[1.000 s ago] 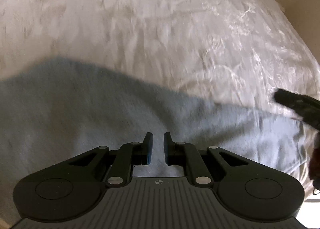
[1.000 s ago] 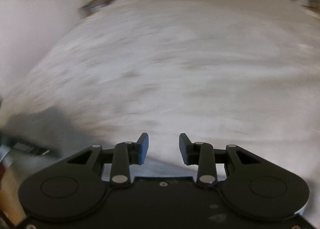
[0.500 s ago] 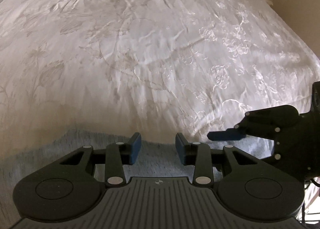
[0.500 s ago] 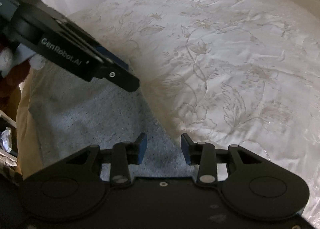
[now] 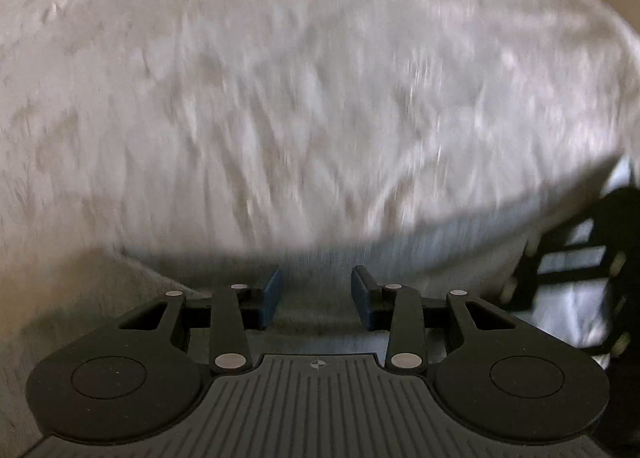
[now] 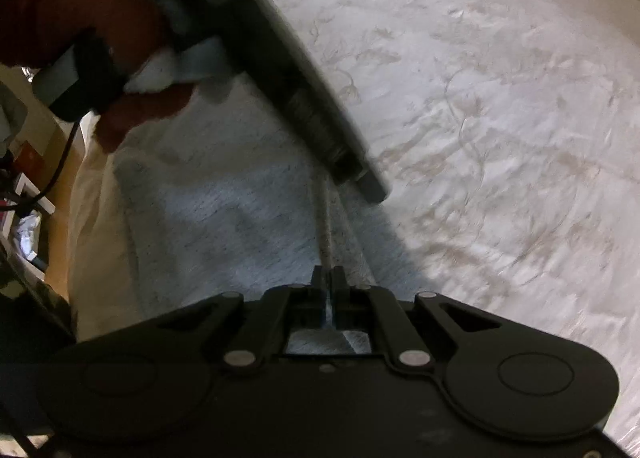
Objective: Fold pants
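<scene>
While the right tool [image 6: 329,290] pinches the pants [image 6: 224,218] edge on the bed [image 6: 500,98], the left tool [image 5: 316,294], jaws apart, must grip beside it before folding.

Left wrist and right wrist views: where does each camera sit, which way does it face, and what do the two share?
Left wrist: sits on the left gripper, facing steeply down over the grey pants edge and white bedspread; its fingers stand apart with nothing gripped, right gripper at the right edge.
Right wrist: sits on the right gripper, looking along the pants toward the far bed; shut on a pinched fold, with the left gripper and a hand in a red-brown sleeve.
Shared: pants, bedspread, each other's gripper.
</scene>
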Action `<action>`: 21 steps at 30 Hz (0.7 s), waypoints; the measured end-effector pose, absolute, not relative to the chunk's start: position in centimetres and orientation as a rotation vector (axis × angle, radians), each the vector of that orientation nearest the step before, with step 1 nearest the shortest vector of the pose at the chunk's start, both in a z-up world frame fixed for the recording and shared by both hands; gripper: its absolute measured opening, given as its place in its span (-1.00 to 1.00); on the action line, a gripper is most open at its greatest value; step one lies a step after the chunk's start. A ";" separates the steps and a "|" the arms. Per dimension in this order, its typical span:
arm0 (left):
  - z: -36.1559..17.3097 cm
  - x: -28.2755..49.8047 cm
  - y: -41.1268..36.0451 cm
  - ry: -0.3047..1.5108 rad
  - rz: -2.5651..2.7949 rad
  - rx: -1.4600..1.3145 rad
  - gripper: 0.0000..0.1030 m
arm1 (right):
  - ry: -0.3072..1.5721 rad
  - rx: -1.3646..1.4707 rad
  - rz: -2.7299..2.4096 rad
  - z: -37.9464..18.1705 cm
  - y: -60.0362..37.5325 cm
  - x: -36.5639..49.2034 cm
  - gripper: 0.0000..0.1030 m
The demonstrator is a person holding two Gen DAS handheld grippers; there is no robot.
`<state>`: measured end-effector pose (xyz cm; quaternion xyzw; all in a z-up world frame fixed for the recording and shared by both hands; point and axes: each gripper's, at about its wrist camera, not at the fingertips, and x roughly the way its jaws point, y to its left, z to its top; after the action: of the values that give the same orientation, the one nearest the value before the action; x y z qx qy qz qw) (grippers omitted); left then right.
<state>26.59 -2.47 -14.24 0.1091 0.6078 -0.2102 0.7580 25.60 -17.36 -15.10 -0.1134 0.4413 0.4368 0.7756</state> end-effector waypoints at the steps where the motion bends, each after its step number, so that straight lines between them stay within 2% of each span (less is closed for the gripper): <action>1: -14.5 26.2 -2.3 1.333 -0.456 0.239 -0.28 | 0.958 -0.237 0.941 -15.0 -17.6 25.5 -0.78; 5: -14.5 25.3 -1.6 1.339 -0.440 0.202 -0.28 | 0.947 -0.126 0.887 -14.3 -19.2 26.9 -0.68; 7: -14.5 25.2 -1.4 1.337 -0.435 0.195 -0.28 | 0.958 -0.054 0.829 -14.2 -20.2 28.4 -0.56; 15: -14.4 25.3 -1.3 1.337 -0.433 0.182 -0.28 | 1.098 -0.040 0.824 -17.4 -19.8 32.6 -0.55; 18: -14.5 25.2 -1.2 1.340 -0.430 0.174 -0.28 | 1.124 -0.066 0.865 -18.2 -19.1 32.2 -0.43; 21: -14.6 25.0 -1.1 1.344 -0.429 0.171 -0.28 | 1.138 -0.077 0.871 -18.7 -18.7 31.8 -0.42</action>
<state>25.01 -1.06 -14.55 0.0784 0.6169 -0.1967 0.7580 31.79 -18.73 -18.69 -0.0353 0.5215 0.3991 0.7533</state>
